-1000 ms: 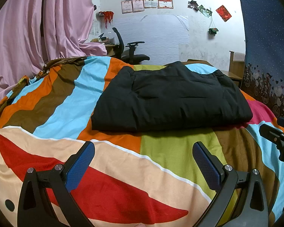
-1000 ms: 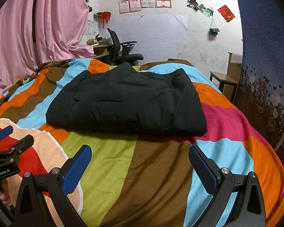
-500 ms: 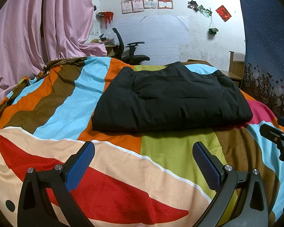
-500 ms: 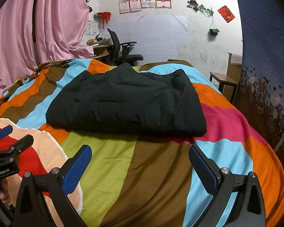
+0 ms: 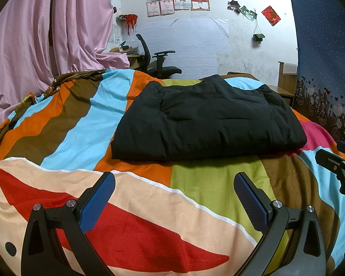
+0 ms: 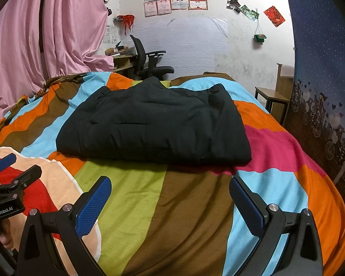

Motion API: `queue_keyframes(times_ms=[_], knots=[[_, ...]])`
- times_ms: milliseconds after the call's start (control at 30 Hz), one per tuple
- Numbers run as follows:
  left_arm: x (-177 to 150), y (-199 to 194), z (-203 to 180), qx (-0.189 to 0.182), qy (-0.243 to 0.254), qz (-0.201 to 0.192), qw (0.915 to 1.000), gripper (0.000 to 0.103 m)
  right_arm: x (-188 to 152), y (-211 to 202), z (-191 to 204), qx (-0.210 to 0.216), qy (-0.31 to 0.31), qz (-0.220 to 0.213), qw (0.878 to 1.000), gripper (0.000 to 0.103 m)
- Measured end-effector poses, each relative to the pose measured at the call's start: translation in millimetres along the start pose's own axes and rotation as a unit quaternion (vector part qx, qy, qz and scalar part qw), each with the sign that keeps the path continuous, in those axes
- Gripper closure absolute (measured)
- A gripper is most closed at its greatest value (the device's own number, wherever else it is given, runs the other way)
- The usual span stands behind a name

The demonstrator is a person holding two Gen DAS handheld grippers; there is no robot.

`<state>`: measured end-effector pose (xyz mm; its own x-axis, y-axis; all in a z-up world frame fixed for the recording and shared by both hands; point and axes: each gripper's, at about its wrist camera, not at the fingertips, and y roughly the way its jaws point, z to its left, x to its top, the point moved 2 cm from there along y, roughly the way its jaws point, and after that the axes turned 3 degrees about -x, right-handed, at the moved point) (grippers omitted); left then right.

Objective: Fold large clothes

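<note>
A large black padded garment (image 5: 207, 122) lies folded into a thick rectangle on the striped bedspread (image 5: 80, 124); it also shows in the right wrist view (image 6: 154, 124). My left gripper (image 5: 174, 195) is open and empty, hovering over the bedspread a short way in front of the garment's near edge. My right gripper (image 6: 170, 197) is open and empty, also in front of the near edge, to the right of the left one. Each gripper shows at the edge of the other's view, the right gripper (image 5: 338, 161) and the left gripper (image 6: 9, 174).
Pink curtains (image 5: 34, 46) hang at the left. An office chair (image 5: 158, 57) and desk stand beyond the bed's far end. A wooden bench (image 6: 273, 99) and a blue patterned cloth (image 6: 322, 69) are along the right side of the bed.
</note>
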<state>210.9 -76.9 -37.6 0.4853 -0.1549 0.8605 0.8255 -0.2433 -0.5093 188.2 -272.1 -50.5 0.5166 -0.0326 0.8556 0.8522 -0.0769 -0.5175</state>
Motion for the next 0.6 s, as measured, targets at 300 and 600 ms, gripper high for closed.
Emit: queue_keyframes(times_ms=[300, 600], knots=[[-0.1, 0.0, 1.0, -0.001, 0.0, 0.002, 1.0, 0.001, 0.4, -0.5, 0.2, 0.001, 0.001, 0.001, 1.0, 0.0], [0.0, -0.1, -0.4, 0.0, 0.0, 0.001, 1.0, 0.002, 0.7, -0.5, 0.4, -0.001, 0.0, 0.0, 1.0, 0.0]])
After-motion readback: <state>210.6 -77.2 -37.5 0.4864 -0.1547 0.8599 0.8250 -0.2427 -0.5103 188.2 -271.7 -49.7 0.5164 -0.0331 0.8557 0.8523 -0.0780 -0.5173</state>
